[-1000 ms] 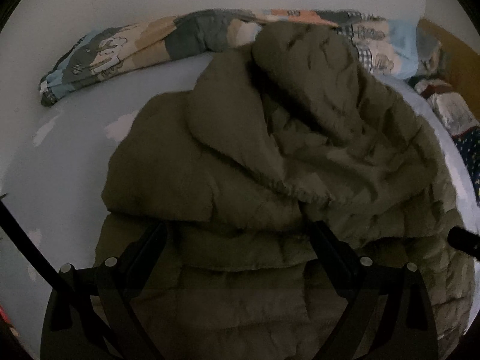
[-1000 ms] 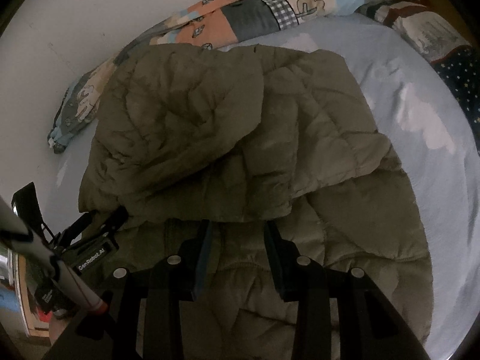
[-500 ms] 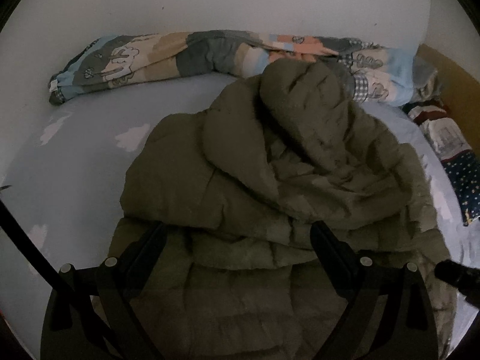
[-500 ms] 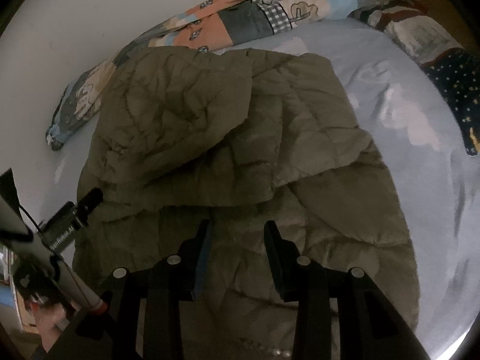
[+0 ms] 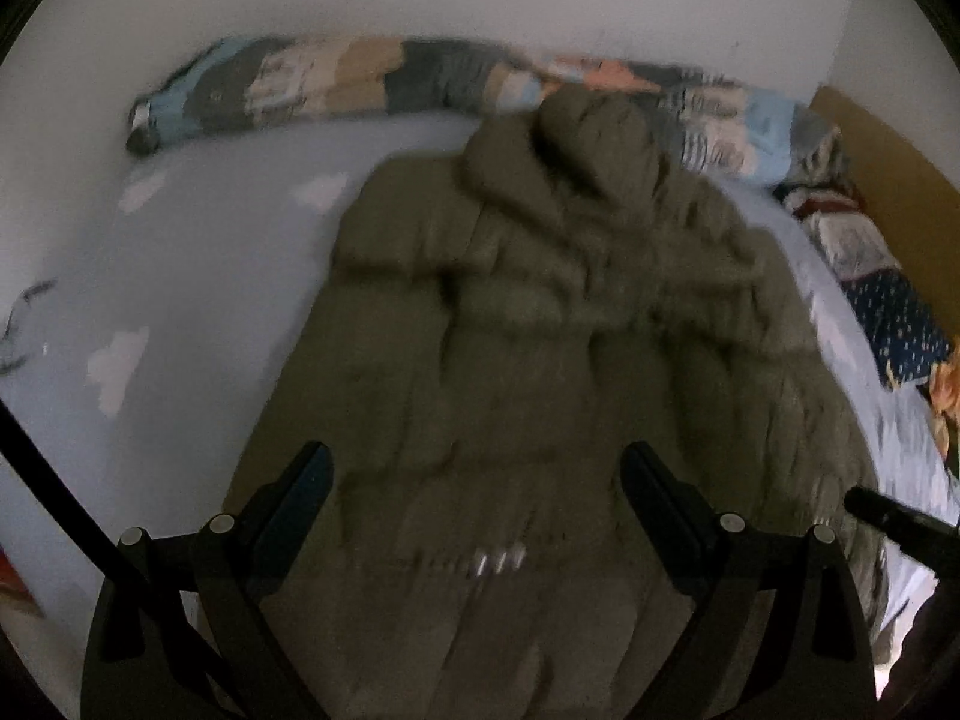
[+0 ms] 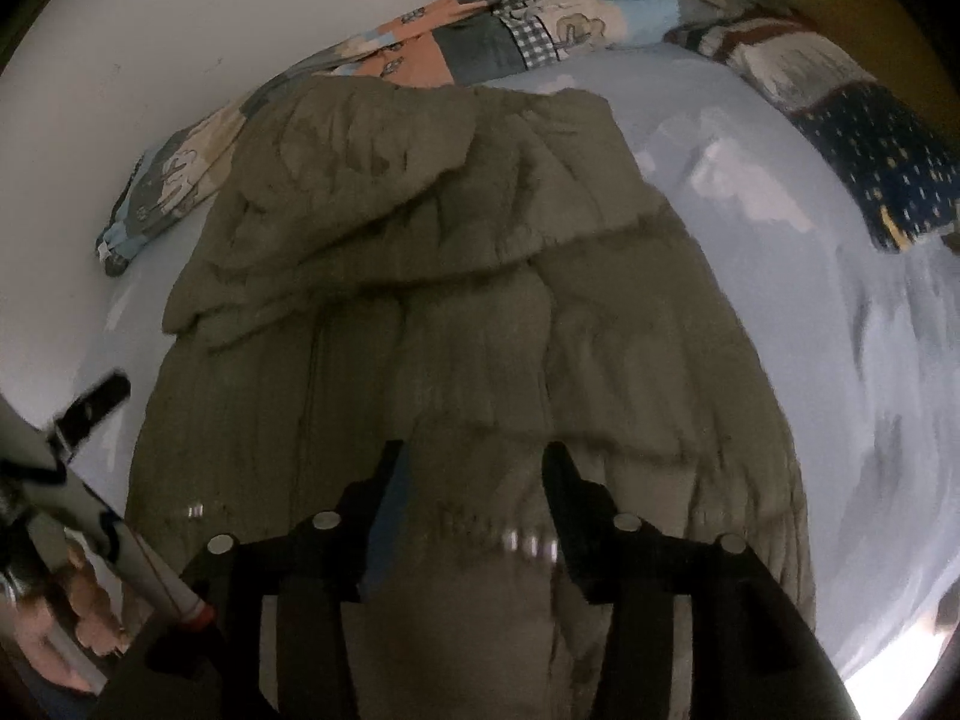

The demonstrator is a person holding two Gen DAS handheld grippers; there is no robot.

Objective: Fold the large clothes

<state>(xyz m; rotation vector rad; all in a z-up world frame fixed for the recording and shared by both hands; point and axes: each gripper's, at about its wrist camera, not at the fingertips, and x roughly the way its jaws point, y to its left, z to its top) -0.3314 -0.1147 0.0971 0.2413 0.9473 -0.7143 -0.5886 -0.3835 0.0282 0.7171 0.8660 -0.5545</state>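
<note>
An olive puffer jacket (image 5: 540, 360) lies on the pale blue bed sheet (image 5: 198, 276), its hood and upper part folded down over the body. My left gripper (image 5: 474, 456) hovers open and wide over the jacket's lower part, with a row of shiny snaps just below it. In the right wrist view the jacket (image 6: 450, 330) fills the middle. My right gripper (image 6: 474, 450) hangs over the hem, its jaws opening, with only the jacket's surface seen beneath and nothing pinched. The left gripper (image 6: 114, 390) shows at the left edge there.
A rolled patchwork quilt (image 5: 420, 84) lies along the white wall behind the jacket. A dark blue dotted cloth (image 5: 900, 324) and patterned pillows sit at the right by a wooden headboard (image 5: 888, 168). A person's hand (image 6: 90, 600) shows at the lower left.
Both grippers have drawn back from the folded top toward the jacket's hem, so more of the jacket and sheet shows. The right jaws stand wider. The jacket has stayed put.
</note>
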